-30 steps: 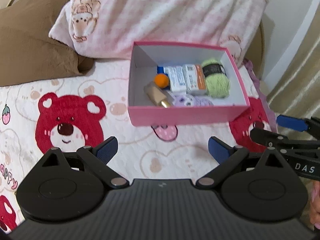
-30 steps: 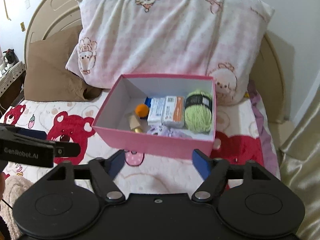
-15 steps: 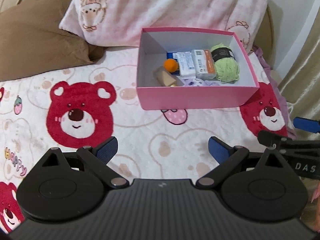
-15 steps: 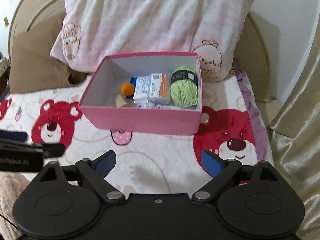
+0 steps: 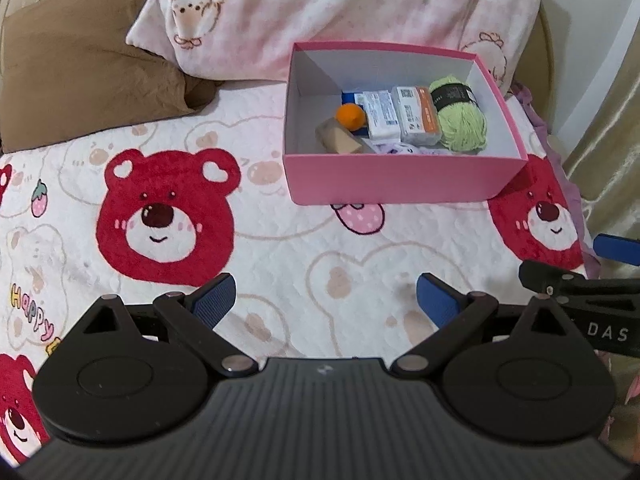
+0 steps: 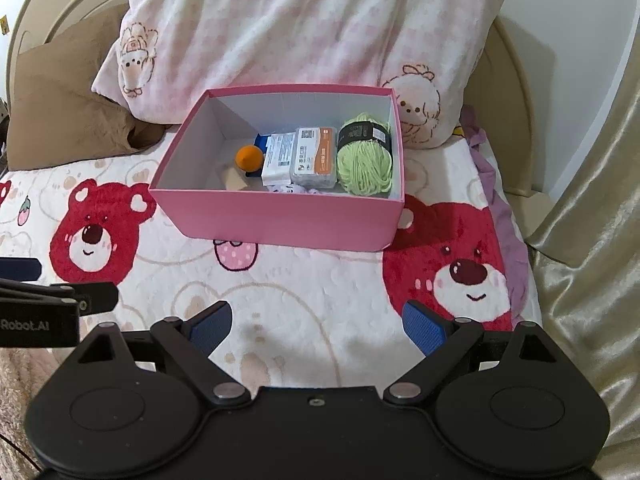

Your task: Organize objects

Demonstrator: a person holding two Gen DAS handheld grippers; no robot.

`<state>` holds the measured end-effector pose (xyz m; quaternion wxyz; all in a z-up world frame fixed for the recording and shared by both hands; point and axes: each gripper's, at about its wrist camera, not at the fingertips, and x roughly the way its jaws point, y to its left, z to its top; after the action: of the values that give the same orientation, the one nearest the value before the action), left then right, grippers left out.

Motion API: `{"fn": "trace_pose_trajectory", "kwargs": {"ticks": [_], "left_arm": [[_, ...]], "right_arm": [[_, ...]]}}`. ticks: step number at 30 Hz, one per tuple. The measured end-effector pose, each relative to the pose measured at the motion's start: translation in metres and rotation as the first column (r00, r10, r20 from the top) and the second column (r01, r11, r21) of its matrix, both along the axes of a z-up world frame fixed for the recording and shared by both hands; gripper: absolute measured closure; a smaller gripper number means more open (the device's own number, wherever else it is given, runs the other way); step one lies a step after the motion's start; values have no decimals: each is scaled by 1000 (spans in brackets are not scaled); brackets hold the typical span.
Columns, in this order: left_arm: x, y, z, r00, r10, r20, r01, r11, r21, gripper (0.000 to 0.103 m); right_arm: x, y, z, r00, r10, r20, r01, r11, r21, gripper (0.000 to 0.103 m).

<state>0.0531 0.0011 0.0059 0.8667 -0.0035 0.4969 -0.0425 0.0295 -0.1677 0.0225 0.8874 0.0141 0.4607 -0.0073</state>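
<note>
A pink box (image 5: 400,178) (image 6: 280,216) stands on the bear-print bedspread. Inside lie a green yarn ball (image 5: 460,118) (image 6: 364,160), an orange ball (image 5: 350,117) (image 6: 249,157), a white packet (image 5: 382,114) (image 6: 280,158), a grey-and-orange case (image 5: 416,114) (image 6: 314,156), a tan wooden block (image 5: 338,142) (image 6: 234,179) and a pale purple item, mostly hidden by the front wall. My left gripper (image 5: 326,300) is open and empty, well in front of the box. My right gripper (image 6: 316,326) is open and empty, also in front of the box.
A pink patterned pillow (image 6: 304,28) and a brown pillow (image 5: 76,68) lean behind the box. A gold curtain (image 6: 592,240) hangs at the right beyond the bed edge. Each gripper shows at the other view's side edge.
Both grippers have drawn back from the box, which now looks farther away. Both stay open and empty. The box and its contents have not moved.
</note>
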Motion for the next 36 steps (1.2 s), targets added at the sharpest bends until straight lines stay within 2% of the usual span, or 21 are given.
{"fn": "trace_pose_trajectory", "kwargs": {"ticks": [18,23,28,36], "left_arm": [[-3,-2,-3,1000,2,-19,-2,1000,18,5],[-6,-6,-4,999,-29,-26,29,999,16,5],[-8,-9,-2,999,-40,-16,40,998,48,1],[-9,-4,-1,999,-24,-21,25,999,42,1]], "right_arm": [[-4,0,0,999,-27,-24,26,999,-20,9],[-7,-1,2,999,-32,-24,31,999,-23,9],[-9,-4,3,999,-41,-21,40,999,-29,9],[-11,-8,5,999,-44,-21,44,998,-33,9]]}}
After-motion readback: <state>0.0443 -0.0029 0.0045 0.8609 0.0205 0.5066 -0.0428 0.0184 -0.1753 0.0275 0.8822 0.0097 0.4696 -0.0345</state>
